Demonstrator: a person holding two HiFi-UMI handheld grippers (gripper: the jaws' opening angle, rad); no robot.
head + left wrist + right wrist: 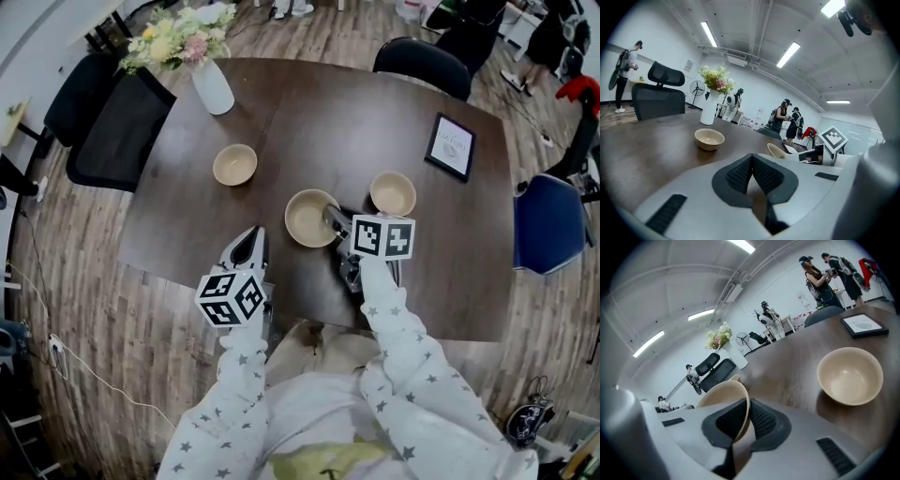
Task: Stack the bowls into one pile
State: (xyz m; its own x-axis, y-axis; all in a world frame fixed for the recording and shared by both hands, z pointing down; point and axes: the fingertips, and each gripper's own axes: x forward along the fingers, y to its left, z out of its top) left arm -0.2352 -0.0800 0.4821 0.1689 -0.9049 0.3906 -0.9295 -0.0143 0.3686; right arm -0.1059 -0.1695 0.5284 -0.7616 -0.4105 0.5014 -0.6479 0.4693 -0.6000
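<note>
You are pinching the middle bowl (306, 221) at its 3 o'clock rim with your right gripper (330, 218), left gripper (752, 168) clenched empty; likely light, hard, slippery, so be gripping deep.

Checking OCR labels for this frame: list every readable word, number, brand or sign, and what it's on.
Framed card on the table: script-like print, too blurred to read.
Marker cubes: black-and-white square patterns only, no letters or digits.
Wall notice: too small to read.
Nothing legible anywhere in the three views.
</note>
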